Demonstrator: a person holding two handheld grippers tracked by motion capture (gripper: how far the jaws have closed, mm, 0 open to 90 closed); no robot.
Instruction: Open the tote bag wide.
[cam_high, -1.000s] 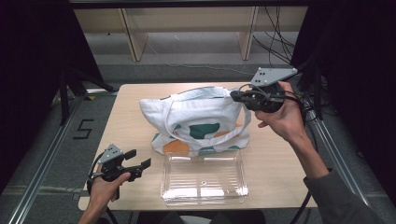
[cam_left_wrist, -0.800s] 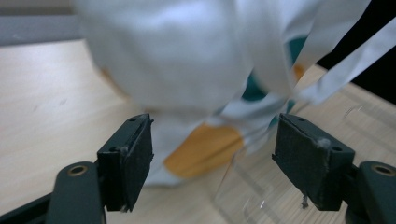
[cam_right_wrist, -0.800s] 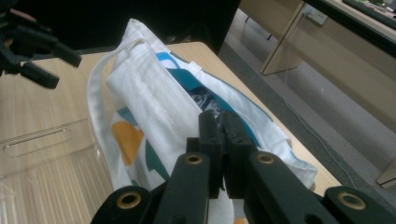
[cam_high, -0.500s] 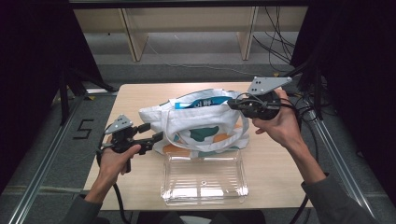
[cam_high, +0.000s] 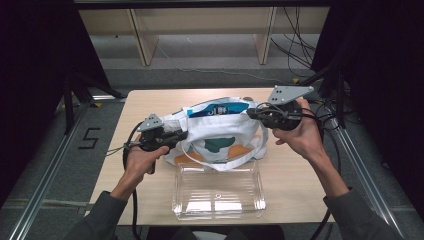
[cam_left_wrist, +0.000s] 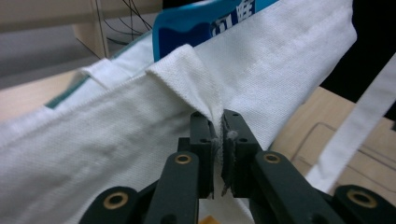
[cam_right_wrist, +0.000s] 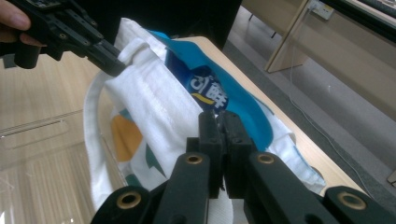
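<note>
Jaws of the left gripper (cam_left_wrist: 218, 140) had just been closing, and a fold of the white canvas tote bag (cam_left_wrist: 140, 140) was seen pinched between them, the cloth puckered upward from the pads. From the high view, that gripper (cam_high: 181, 134) was held at the bag's left end, with the rim of the bag (cam_high: 220, 137) drawn toward it. The jaws of the right gripper (cam_right_wrist: 219, 135) were clenched as well; in the right gripper view they were pressed together at the rim of the bag (cam_right_wrist: 149, 116), though the cloth between the pads could barely be made out. In the high view, this gripper (cam_high: 252, 114) was placed at the bag's right end, near a handle strap.

The bag was lying on the wooden table (cam_high: 150, 100), in its middle, propped open between the two grippers. A blue packet (cam_high: 219, 109) with white lettering was lodged in its mouth, and the same packet (cam_right_wrist: 210, 93) was visible just beyond the right jaws. A green and orange print was shown on the bag's side. A clear plastic tray (cam_high: 219, 192) was set on the table just in front of the bag, nearer the person, with a loop of strap draped over its far edge.
</note>
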